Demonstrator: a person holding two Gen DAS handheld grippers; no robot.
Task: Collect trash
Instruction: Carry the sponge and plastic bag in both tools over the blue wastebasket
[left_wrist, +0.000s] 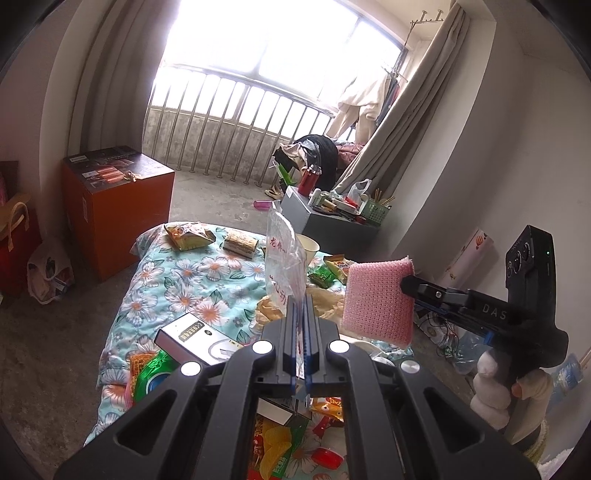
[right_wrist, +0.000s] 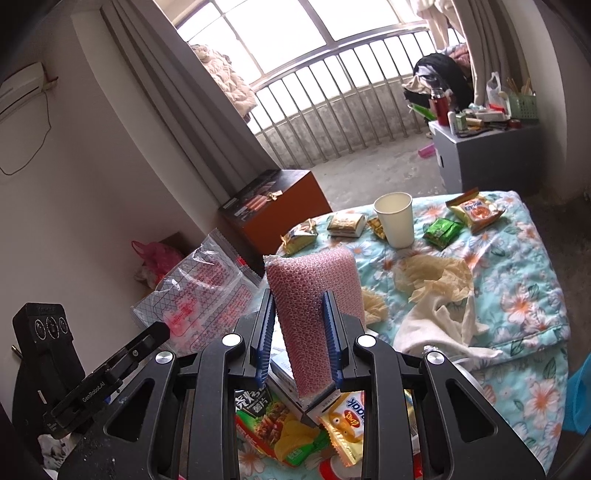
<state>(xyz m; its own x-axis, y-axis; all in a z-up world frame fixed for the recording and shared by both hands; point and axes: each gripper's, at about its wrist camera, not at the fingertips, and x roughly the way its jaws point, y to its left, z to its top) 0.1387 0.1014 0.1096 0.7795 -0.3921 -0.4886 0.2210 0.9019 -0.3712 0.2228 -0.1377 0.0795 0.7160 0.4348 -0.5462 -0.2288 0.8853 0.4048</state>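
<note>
The left gripper (left_wrist: 300, 306) is clenched on a clear plastic bag (left_wrist: 286, 254) with red writing, which stands upright above the floral quilt (left_wrist: 177, 295). The right gripper (right_wrist: 300, 332) grasps a pink bubble-wrap pouch (right_wrist: 312, 295) between both blue pads, raised over snack wrappers (right_wrist: 291, 435). 1 paper cup (right_wrist: 395, 221) stands upright on the quilt, well apart from both grippers.
</note>
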